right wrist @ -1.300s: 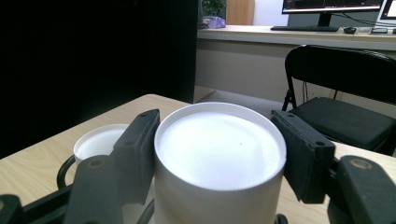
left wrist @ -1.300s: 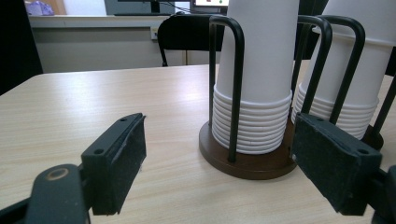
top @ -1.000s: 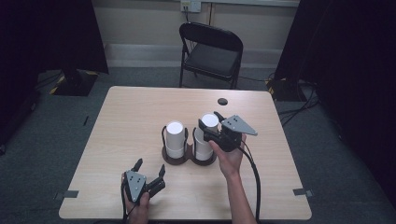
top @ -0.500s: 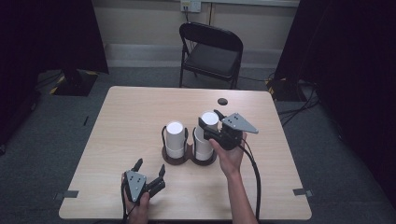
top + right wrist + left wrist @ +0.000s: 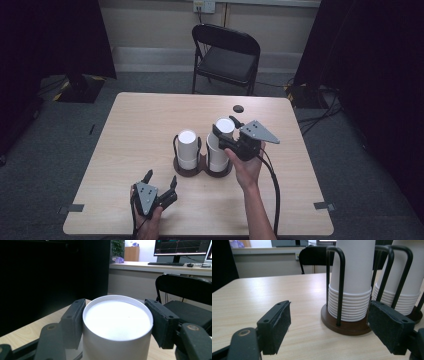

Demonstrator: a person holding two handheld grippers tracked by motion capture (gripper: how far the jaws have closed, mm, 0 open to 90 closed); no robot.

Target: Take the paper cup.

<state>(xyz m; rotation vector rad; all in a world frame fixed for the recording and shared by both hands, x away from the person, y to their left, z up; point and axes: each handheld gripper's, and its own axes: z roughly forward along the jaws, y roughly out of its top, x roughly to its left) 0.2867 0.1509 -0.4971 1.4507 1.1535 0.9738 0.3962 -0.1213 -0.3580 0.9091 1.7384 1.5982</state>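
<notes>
The wooden table [image 5: 150, 125] carries all the work; a black folding chair [image 5: 226, 52] stands beyond its far edge, and a small dark round mark [image 5: 238, 108] lies on the tabletop near that edge, behind the cup holders. Two cup holders sit side by side near the table's middle; the left holder [image 5: 187, 167] has a brown round base and black wire hoops around a stack of white paper cups [image 5: 187, 148], upright; the right holder [image 5: 219, 170] touches or stands just beside the left one and bears a second stack [image 5: 216, 152]. A single white paper cup [image 5: 224, 125] stands at the top of that right stack, base upward and raised above the left stack's top. The right gripper [image 5: 226, 131] comes in from the right of the right holder; its jaws are closed on the top cup, a pad pressing each side. The left gripper [image 5: 160, 181] rests low on the table in front of the left holder; its jaws stand wide apart and hold nothing.
</notes>
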